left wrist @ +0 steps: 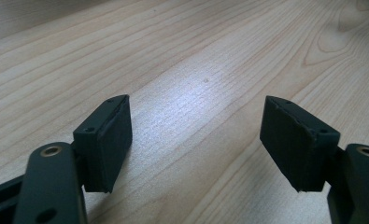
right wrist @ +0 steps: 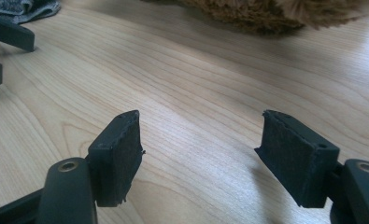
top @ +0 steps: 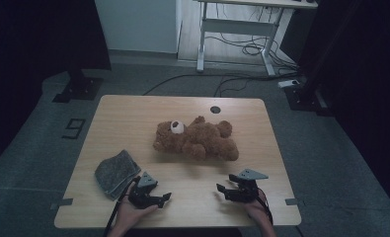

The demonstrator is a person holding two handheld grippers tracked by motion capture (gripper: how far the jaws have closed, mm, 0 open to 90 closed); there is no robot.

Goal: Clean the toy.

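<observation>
A brown teddy bear (top: pixel 196 139) lies on its side at the middle of the wooden table (top: pixel 133 113); its fur (right wrist: pixel 275 14) fills the top of the right gripper view. A folded grey cloth (top: pixel 116 173) rests near the table's front left; its corner (right wrist: pixel 23 7) shows at top left in the right gripper view. My left gripper (top: pixel 165 197) sits open low over the table just right of the cloth, nothing between its jaws (left wrist: pixel 196 140). My right gripper (top: pixel 219 188) is open near the front right, below the bear, empty (right wrist: pixel 198 149).
The other gripper's black fingers (right wrist: pixel 7 42) appear at the left edge of the right gripper view. A round cable hole (top: pixel 215 109) sits near the table's far edge. A white desk frame (top: pixel 237 29) and floor cables (top: pixel 252 49) lie beyond the table.
</observation>
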